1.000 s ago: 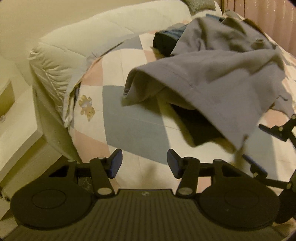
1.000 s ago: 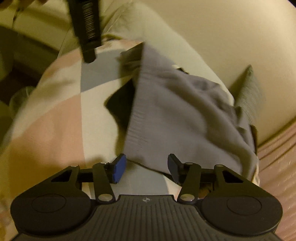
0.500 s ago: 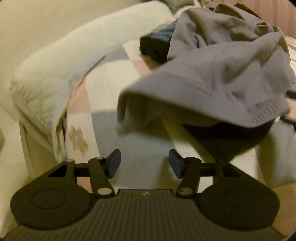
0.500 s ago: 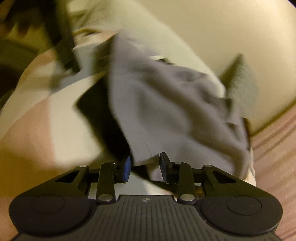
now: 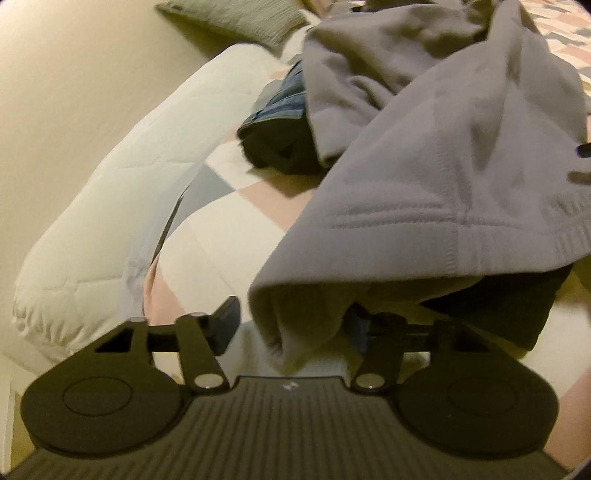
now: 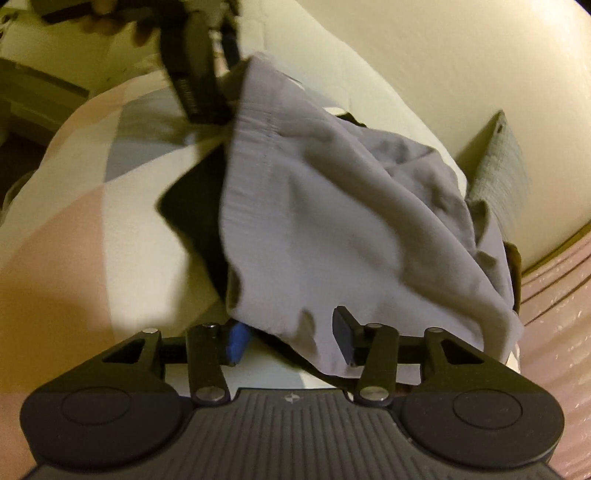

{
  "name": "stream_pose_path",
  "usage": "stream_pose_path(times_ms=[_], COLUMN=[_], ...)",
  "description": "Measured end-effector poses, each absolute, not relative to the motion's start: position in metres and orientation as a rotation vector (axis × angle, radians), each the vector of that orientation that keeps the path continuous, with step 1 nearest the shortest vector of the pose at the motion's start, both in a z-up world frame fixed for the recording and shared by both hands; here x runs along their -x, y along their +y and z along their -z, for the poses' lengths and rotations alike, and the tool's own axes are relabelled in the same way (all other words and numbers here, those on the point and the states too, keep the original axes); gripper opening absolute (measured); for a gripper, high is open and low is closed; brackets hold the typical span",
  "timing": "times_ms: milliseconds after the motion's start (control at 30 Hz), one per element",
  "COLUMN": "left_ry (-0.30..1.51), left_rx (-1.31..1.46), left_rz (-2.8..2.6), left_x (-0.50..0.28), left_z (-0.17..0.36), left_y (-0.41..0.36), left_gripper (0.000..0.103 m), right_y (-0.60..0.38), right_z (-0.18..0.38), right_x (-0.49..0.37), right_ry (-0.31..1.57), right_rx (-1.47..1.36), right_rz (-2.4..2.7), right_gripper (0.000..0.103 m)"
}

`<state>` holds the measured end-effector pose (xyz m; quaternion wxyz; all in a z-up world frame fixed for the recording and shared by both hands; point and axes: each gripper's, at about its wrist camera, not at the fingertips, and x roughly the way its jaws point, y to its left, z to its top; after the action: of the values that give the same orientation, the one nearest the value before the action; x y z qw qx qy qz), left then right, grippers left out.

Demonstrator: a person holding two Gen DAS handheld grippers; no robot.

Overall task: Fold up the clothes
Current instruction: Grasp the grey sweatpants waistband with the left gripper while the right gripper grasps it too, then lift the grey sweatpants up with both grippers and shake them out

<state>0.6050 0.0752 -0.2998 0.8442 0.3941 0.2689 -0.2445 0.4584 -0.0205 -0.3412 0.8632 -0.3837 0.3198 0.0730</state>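
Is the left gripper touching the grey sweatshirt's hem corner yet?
Touching. In the left wrist view the grey sweatshirt hem drapes between the left gripper fingers, covering the right pad.

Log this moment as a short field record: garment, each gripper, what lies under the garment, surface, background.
garment: grey sweatshirt, crumpled, hem corners raised off the bed
left gripper: jaws apart, a hem corner hanging between them, not clamped
right gripper: jaws apart, the hem edge draped over and between them
under garment: black cloth; blue denim behind it
surface: patchwork quilt in pink, cream and grey-blue
background: white duvet, grey cushion
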Motion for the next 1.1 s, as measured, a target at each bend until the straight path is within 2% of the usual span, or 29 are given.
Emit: stream_pose_path(times_ms=[33,100,133,167,200,233,333,500,700,1100], left_ry=[0.562,0.552,0.554,0.559,0.567,0.576,0.586,0.573,0.413,0.031], left_rx=[-0.846,-0.867,-0.862,-0.853,-0.837,-0.815,-0.732,-0.52,-0.391,-0.315], left_rz=[0.526,0.539,0.541,0.542,0.546,0.547,0.524,0.448,0.427,0.459], left_x=[-0.605,-0.604,-0.605,-0.605,-0.605,-0.604,-0.596,-0.577,-0.524,-0.317], left_z=[0.302,0.307,0.307,0.306,0.303,0.299,0.28,0.224,0.133,-0.04], left_y=[0.072,0.069,0.069,0.069,0.069,0.069,0.071,0.074,0.039,-0.053], left_gripper=[0.041,0.037,0.032,0.023,0.017,0.01,0.01,0.01,0.009,0.009], right_y=[-0.018,-0.009,-0.008,-0.01,-0.012,-0.014,-0.025,-0.05,-0.089,-0.202], right_z=[0.344,0.348,0.347,0.344,0.341,0.337,0.314,0.264,0.191,0.042], right_x=[-0.46,-0.464,-0.467,-0.471,-0.474,-0.475,-0.47,-0.456,-0.407,-0.213], right_ry=[0.657,0.626,0.618,0.613,0.611,0.607,0.598,0.571,0.47,0.241], right_rx=[0.826,0.853,0.856,0.853,0.847,0.834,0.757,0.602,0.417,0.149], right_rz=[-0.153,-0.143,-0.144,-0.147,-0.15,-0.154,-0.164,-0.135,-0.044,0.058], right_gripper=[0.046,0.041,0.036,0.018,0.014,0.013,0.008,0.007,0.006,0.006])
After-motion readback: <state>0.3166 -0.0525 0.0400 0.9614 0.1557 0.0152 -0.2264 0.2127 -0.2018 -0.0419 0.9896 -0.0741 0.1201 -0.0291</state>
